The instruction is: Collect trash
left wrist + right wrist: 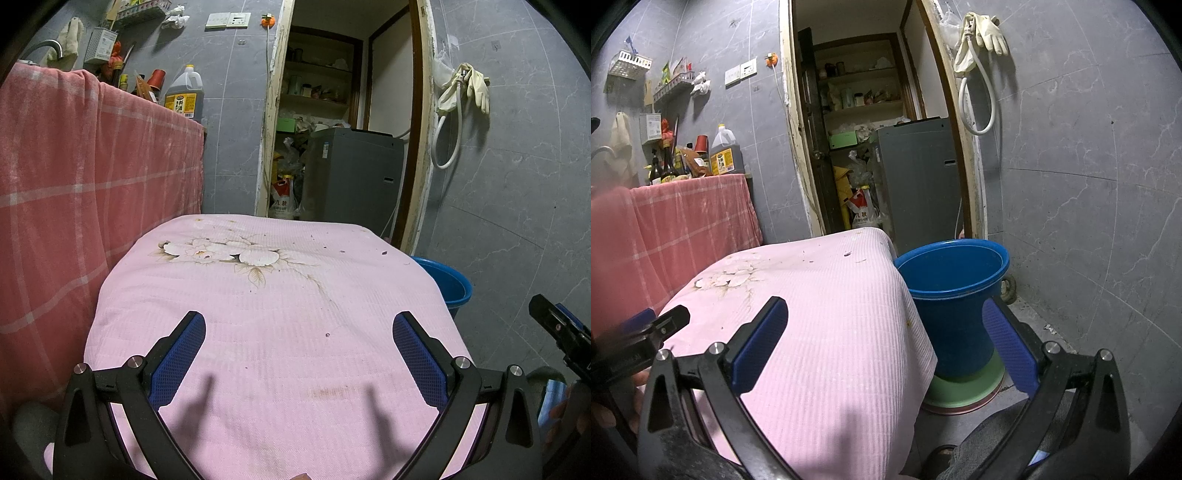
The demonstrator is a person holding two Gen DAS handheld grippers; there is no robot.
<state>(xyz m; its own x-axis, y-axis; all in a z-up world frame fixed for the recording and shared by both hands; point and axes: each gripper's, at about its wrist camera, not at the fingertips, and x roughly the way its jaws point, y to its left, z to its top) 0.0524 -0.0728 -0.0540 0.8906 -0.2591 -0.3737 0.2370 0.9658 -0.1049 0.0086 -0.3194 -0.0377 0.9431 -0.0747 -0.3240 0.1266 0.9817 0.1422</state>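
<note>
A pink quilted cloth (pixel 280 332) with a flower print covers a low table; it also shows in the right wrist view (pixel 827 314). Small dark scraps of trash (pixel 384 253) lie near its far edge, and also show in the right wrist view (pixel 847 254); one tiny bit (pixel 327 335) lies nearer. A blue bucket (pixel 951 295) stands on the floor right of the table, partly seen in the left wrist view (pixel 450 284). My left gripper (pixel 298 332) is open and empty above the cloth. My right gripper (pixel 884 317) is open and empty over the table's right edge.
A red checked cloth (pixel 74 177) covers a counter at the left with bottles and an oil jug (pixel 184 96). A doorway ahead holds a grey machine (pixel 351 173) and bags. Green and pink basins (pixel 964 391) lie under the bucket. Gloves and a hose (pixel 979 37) hang on the right wall.
</note>
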